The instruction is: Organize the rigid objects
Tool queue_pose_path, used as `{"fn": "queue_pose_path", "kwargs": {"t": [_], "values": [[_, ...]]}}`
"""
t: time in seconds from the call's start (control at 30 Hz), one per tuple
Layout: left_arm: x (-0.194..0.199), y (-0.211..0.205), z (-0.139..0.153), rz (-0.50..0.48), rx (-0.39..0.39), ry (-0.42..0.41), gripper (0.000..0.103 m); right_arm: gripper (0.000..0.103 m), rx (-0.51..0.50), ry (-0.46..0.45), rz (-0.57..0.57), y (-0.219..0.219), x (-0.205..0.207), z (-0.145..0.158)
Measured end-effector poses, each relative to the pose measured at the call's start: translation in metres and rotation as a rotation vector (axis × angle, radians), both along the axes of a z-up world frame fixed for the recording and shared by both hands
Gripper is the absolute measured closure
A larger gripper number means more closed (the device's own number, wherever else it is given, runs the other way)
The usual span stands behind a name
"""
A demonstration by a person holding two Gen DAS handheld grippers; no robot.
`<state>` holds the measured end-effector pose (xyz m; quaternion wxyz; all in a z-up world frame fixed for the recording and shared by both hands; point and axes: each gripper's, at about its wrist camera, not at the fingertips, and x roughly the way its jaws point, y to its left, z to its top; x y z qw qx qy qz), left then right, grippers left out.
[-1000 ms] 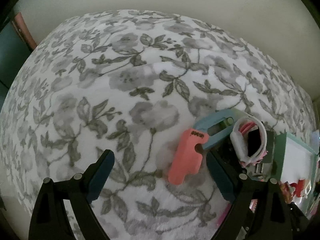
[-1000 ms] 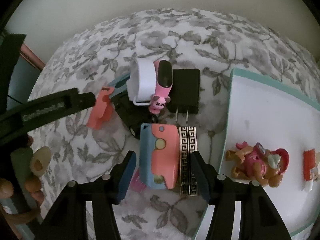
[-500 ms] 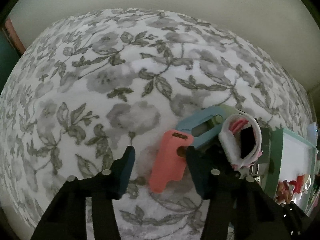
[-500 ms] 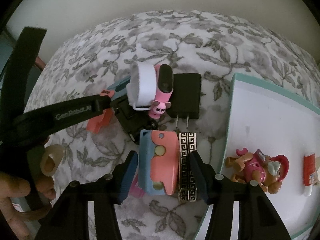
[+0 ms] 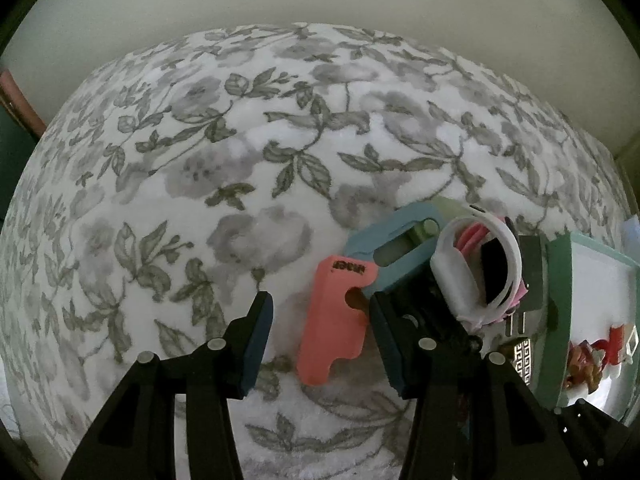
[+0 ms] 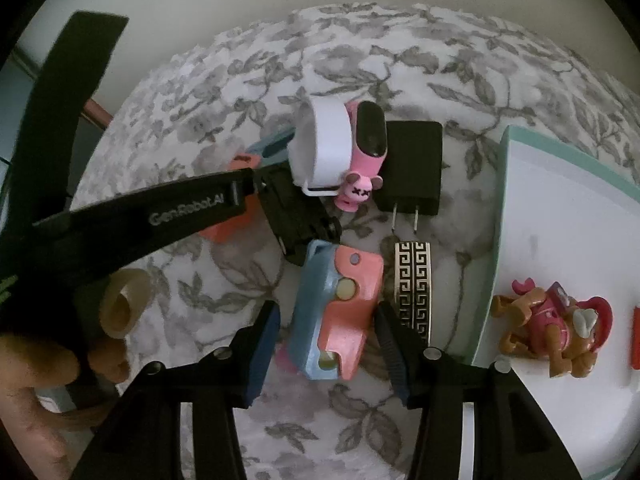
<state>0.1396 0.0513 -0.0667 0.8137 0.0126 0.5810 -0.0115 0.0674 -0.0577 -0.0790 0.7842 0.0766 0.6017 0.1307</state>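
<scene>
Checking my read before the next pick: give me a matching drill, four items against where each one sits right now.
Things:
1. salmon clip
2. blue-pink case
3. toy figure
4. black charger

Places:
A. on the tray
B. between the right gripper fingers
C. beside the pink band
D. between the left gripper fingers

Pairs: 1-D, 2-B, 3-A, 4-C

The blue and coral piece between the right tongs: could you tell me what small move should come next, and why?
Probably finish the closing. The right tongs are closing astride the blue and coral piece, but a gap shows at the left pad, so it is not yet gripped. Once held, lift it toward the white tray alongside.
</scene>
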Motion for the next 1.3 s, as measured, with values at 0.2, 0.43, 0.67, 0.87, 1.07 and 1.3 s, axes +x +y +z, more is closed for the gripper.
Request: {"fn": "queue_pose_path", "kwargs": {"t": [0.2, 0.43, 0.67, 0.87, 1.07, 1.3], "values": [[0.001, 0.002, -0.006, 0.013, -0.002, 0.014, 0.051, 0.051, -0.003, 0.004, -0.015, 0.003, 0.0, -0.006], [0.001, 0.007, -0.003, 0.042, -0.029, 0.023, 0.069, 0.051, 0.008, -0.004, -0.019, 0.005, 0.007, -0.009], [-0.003, 0.02, 0.01, 0.077, -0.015, 0.018, 0.072, 0.052, 0.018, -0.015, -0.03, -0.001, 0.003, -0.006], [-0.01, 0.036, 0.01, 0.11, 0.001, 0.041, 0.072, 0.052, 0.06, -0.018, -0.053, -0.008, 0.002, -0.005], [-0.017, 0.042, 0.017, 0.136, 0.011, 0.032, 0.072, 0.059, 0.061, -0.021, -0.071, -0.01, 0.001, -0.004], [-0.025, 0.04, 0.041, 0.148, 0.017, -0.032, 0.074, 0.063, 0.05, -0.033, -0.068, -0.013, -0.006, 0.004]]}}
